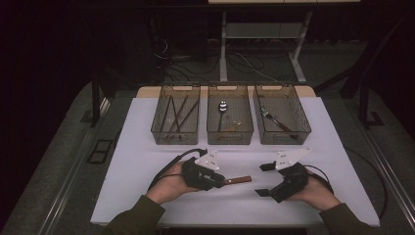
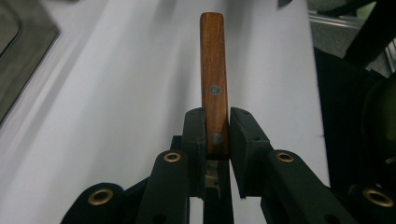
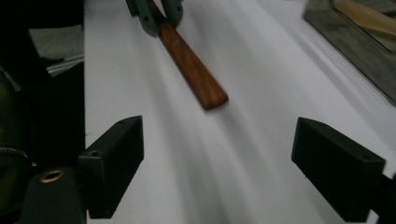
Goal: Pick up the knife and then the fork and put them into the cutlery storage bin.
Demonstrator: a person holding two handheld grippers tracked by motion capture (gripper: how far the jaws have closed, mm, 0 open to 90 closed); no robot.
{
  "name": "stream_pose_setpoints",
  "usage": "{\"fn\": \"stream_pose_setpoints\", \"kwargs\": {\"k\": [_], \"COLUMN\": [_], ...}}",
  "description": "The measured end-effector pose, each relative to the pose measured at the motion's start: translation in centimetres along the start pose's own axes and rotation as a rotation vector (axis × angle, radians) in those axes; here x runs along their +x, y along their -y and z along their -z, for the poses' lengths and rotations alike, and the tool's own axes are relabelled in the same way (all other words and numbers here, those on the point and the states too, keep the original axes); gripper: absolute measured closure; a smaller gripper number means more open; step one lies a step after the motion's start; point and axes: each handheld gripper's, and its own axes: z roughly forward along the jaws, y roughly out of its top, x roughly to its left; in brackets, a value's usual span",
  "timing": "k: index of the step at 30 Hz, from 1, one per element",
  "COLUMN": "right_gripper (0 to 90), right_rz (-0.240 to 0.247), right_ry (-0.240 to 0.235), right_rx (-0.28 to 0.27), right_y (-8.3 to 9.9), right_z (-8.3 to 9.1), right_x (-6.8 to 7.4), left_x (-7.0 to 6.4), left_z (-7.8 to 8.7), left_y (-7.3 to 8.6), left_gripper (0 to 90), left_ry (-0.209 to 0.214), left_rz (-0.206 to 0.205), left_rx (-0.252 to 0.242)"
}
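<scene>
My left gripper (image 1: 221,182) is shut on a utensil with a brown wooden handle (image 1: 238,180). The riveted handle (image 2: 213,74) sticks out past the jaws toward the right, just above the white table (image 1: 147,196). Its metal end is hidden inside the gripper, so I cannot tell which kind of utensil it is. My right gripper (image 1: 264,179) stands open a short way to the right of the handle tip, jaws wide apart with nothing between them. In the right gripper view the handle (image 3: 191,70) points toward the open right gripper (image 3: 217,170).
Three clear bins stand in a row at the table's far side: the left bin (image 1: 175,115) holds chopsticks, the middle bin (image 1: 229,113) a spoon (image 1: 222,107), the right bin (image 1: 281,114) a fork (image 1: 274,119). Cables trail from both grippers.
</scene>
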Motion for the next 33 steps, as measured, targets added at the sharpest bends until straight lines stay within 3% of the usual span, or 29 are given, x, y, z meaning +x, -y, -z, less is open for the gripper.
{"fn": "stream_pose_setpoints", "kwargs": {"k": [4,7,11,15,20,26,33], "right_gripper": [19.9,31.3,40.1,48.0,62.3,72.0,74.5], "right_rz": [0.062,0.133,0.153,0.174,0.187,0.211,0.225], "right_ry": [-0.062,-0.099,-0.166,-0.196,-0.212,-0.226,-0.223], "right_rx": [0.033,0.038,0.079,0.131,0.161,0.169,0.181], "right_y": [-1.6,-2.4,-2.9,-3.2,-3.2,-3.3,-3.5], "right_z": [-1.3,-2.0,-3.1,-4.3,-4.8,-5.0,-5.0], "right_x": [0.1,0.0,0.1,0.5,0.8,1.0,1.5], "left_x": [-0.4,-0.4,-0.7,-0.8,-1.1,-1.0,-1.0], "left_z": [-0.4,-0.8,-1.2,-1.3,-1.4,-1.5,-1.6], "left_y": [-1.3,-1.8,-1.9,-2.0,-2.0,-1.9,-1.8], "left_gripper": [77.1,77.1,77.1,77.1,77.1,77.1,77.0], "left_ry": [0.025,0.041,0.052,0.063,0.075,0.077,0.098], "left_rz": [-0.048,-0.068,-0.089,-0.099,-0.090,-0.097,-0.097], "left_rx": [0.011,0.020,0.027,0.034,0.042,0.053,0.063]}}
